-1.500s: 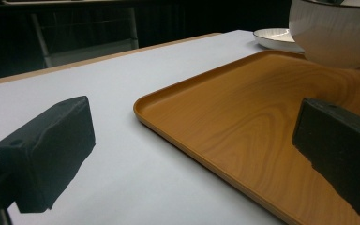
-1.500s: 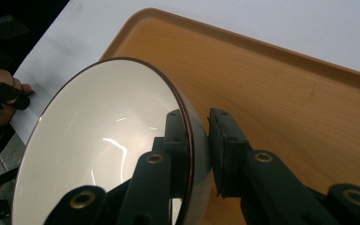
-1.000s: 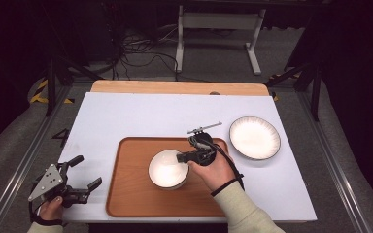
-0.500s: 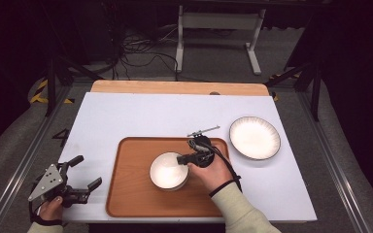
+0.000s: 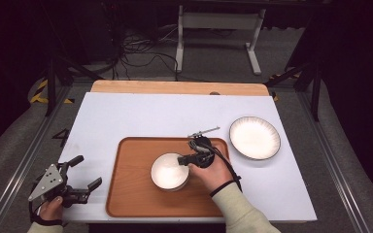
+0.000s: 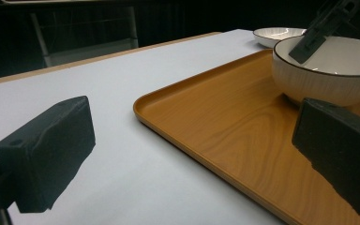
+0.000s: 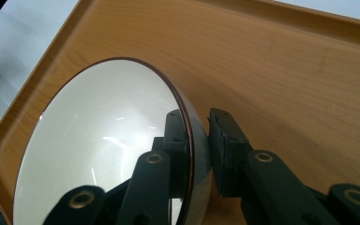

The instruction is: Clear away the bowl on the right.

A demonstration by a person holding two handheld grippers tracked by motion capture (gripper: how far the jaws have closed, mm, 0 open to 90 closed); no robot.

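My right gripper point(image 5: 187, 158) is clamped on the rim of the white bowl point(image 5: 169, 171), one jaw inside the wall and one outside, as the right gripper view shows. The bowl sits on the wooden tray point(image 5: 131, 194), right of the tray's centre, base on the tray floor. My left gripper point(image 5: 85, 172) hovers off the tray's left edge near the front corner of the white table point(image 5: 126, 116), jaws wide apart with nothing between them. A white plate point(image 5: 255, 138) lies on the table just beside the tray's right far corner
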